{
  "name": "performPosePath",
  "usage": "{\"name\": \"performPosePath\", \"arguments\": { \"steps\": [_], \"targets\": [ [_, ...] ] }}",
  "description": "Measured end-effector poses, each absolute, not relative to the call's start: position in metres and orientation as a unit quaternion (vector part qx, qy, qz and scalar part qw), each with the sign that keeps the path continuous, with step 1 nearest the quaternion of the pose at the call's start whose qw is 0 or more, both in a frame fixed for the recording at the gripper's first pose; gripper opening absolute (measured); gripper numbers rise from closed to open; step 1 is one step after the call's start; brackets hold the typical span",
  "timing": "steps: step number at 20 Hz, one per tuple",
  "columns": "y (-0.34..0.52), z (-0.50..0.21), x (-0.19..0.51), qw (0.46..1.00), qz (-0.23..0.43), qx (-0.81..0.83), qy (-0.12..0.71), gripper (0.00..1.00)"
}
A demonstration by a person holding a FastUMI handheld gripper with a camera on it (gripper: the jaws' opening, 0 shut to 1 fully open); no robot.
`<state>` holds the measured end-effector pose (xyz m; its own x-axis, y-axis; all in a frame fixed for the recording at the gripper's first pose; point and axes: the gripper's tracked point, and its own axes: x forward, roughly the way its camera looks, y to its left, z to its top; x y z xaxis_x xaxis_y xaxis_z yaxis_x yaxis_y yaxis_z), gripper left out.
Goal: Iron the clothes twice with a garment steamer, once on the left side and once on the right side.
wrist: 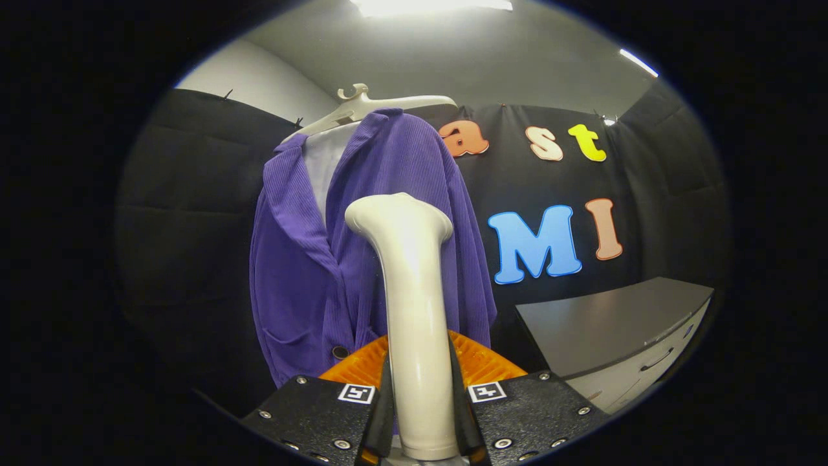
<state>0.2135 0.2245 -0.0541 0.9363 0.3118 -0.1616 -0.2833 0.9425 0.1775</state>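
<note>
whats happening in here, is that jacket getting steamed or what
Pretty much. A handheld gripper is shut on the handle of a white garment steamer, both fingers pressing its sides. The steamer stands upright with its head in front of a purple jacket that hangs on a white hanger against the booth's black wall. The head sits around the jacket's middle; whether it touches the cloth cannot be told. A grey cabinet stands off to the side.

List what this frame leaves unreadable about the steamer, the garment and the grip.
- Steamer: its face points away toward the purple jacket, so contact or a gap between them is unclear.
- Jacket: its lower middle sits behind the steamer handle and the fingers.
- Hanger: its support is cut off above the hook.
- Gripper: shut on the handle.
</note>
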Motion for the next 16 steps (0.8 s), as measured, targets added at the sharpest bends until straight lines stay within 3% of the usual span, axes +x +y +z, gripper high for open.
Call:
{"name": "performPosePath", "arguments": {
  "steps": [16],
  "targets": [
    [0.217,-0.202,0.149,0.976,0.097,0.068,0.181,0.38]
  ]
}}
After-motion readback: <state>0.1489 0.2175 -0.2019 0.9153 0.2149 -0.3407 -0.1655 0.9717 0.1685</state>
